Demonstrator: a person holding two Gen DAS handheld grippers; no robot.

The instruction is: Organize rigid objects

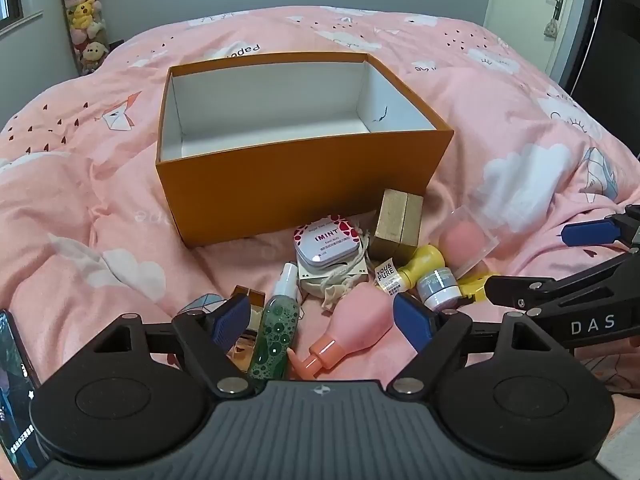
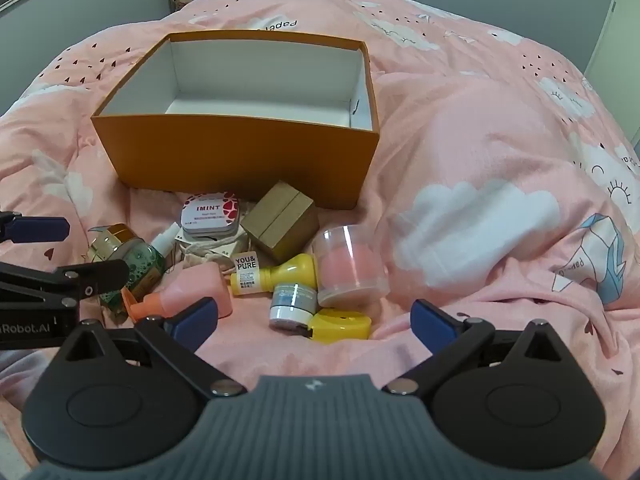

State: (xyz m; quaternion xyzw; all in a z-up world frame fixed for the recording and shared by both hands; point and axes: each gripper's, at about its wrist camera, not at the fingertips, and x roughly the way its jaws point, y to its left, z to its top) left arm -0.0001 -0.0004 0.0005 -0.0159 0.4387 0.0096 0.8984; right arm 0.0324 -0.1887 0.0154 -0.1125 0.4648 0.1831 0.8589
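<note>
The open orange cardboard box (image 1: pixel 280 184) sits empty on the pink bed (image 1: pixel 500 128). Just in front of the box lie the small items in a heap. The left hand-held gripper (image 1: pixel 324 320), jaws apart, is nearer the green spray bottle (image 1: pixel 276 332), whose long axis points toward the box. The right hand-held gripper (image 2: pixel 316 320), also spread wide, faces the yellow bottle (image 2: pixel 280 274).

Each claw (image 1: pixel 324 322) (image 2: pixel 316 322) is matte black with blue finger pads (image 1: pixel 230 320), silver screws and a ribbed grey base.
</note>
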